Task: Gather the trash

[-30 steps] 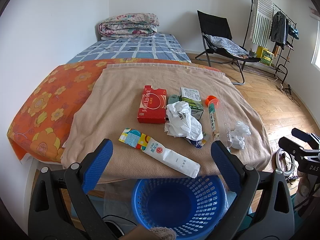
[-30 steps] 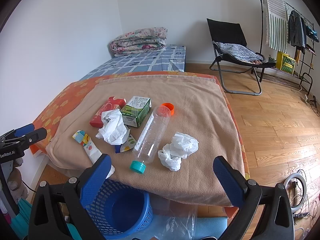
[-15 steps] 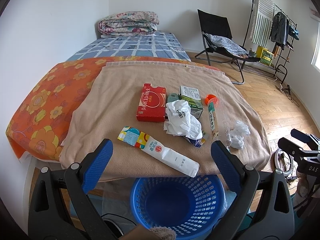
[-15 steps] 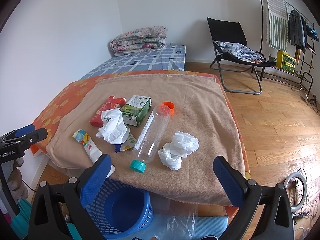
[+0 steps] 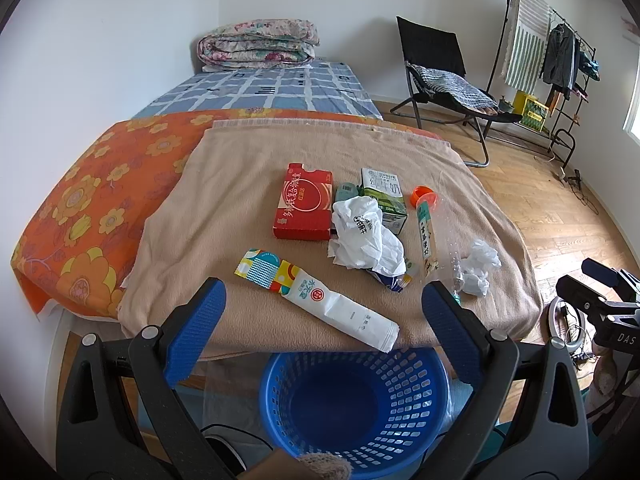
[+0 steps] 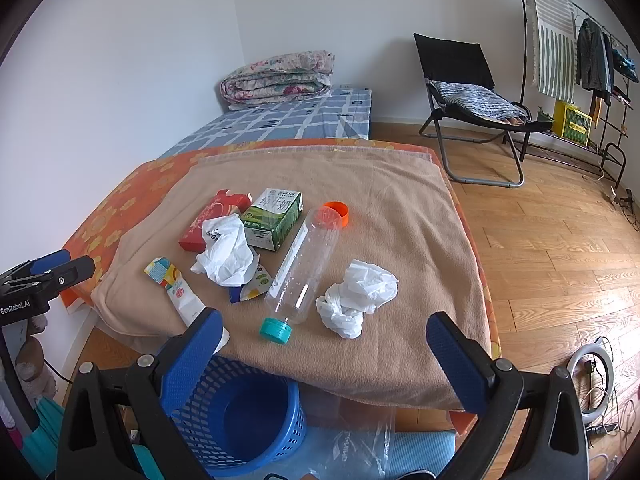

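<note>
Nothing on the blanket has shifted since a second ago; both of my grippers have only drifted slightly and still hover short of the near edge, holding nothing.

From the left gripper (image 5: pixel 323 330), jaws wide apart, I see the blue basket (image 5: pixel 424 376) on the floor just below, and the long white paper sleeve (image 5: pixel 320 296) nearest on the tan blanket (image 5: pixel 224 216). Farther off lie the red carton (image 5: pixel 305 206) and green milk carton (image 5: pixel 383 194), with crumpled white paper (image 5: pixel 366 240) in front of them. My right gripper (image 6: pixel 323 346), equally spread, faces the clear bottle (image 6: pixel 306 262), its teal cap (image 6: pixel 275 330) nearest, and a crumpled white bag (image 6: pixel 356 296) just right of it.
</note>
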{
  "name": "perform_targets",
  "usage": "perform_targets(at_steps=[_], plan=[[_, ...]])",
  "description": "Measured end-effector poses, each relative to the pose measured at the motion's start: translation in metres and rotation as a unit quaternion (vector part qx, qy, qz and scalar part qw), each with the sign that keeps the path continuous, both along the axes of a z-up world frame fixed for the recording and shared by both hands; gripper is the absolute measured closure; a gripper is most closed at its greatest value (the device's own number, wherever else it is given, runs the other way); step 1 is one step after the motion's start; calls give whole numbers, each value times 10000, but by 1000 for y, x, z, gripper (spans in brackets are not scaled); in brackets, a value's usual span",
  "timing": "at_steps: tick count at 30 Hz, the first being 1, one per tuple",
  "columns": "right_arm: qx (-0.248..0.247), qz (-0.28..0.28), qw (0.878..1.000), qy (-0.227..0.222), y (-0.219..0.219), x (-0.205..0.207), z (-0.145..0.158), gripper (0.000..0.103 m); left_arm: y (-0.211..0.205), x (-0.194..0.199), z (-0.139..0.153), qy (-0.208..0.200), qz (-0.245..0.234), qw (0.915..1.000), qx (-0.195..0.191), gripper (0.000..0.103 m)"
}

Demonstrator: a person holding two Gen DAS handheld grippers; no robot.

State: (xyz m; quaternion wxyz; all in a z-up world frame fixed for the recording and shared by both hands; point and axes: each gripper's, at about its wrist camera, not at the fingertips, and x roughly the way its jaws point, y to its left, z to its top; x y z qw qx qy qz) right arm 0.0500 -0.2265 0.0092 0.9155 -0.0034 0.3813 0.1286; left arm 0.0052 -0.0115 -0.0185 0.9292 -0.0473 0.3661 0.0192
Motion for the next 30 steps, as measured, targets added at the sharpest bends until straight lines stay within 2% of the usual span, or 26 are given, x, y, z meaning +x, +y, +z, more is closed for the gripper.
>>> perform_targets(at_steps=[15, 23, 25, 27, 30], plan=[[1, -6, 10000, 100, 1, 2, -3, 1, 0, 0, -1, 27, 6, 10000, -12, 3], [-182, 40, 9998, 84, 5, 2, -2, 1, -6, -10, -14, 120, 98, 9999, -44, 3], [-278, 8, 9996, 67, 7, 3, -3, 1, -3, -13, -22, 226, 126, 9996, -72, 3], [-327, -49, 9994, 66, 5, 4, -4, 1, 17, -11, -20, 373, 241, 9989, -116, 3], [-227, -123, 9996, 101, -2, 7, -7, 1, 34, -2, -23, 584, 368, 9974, -188, 3]])
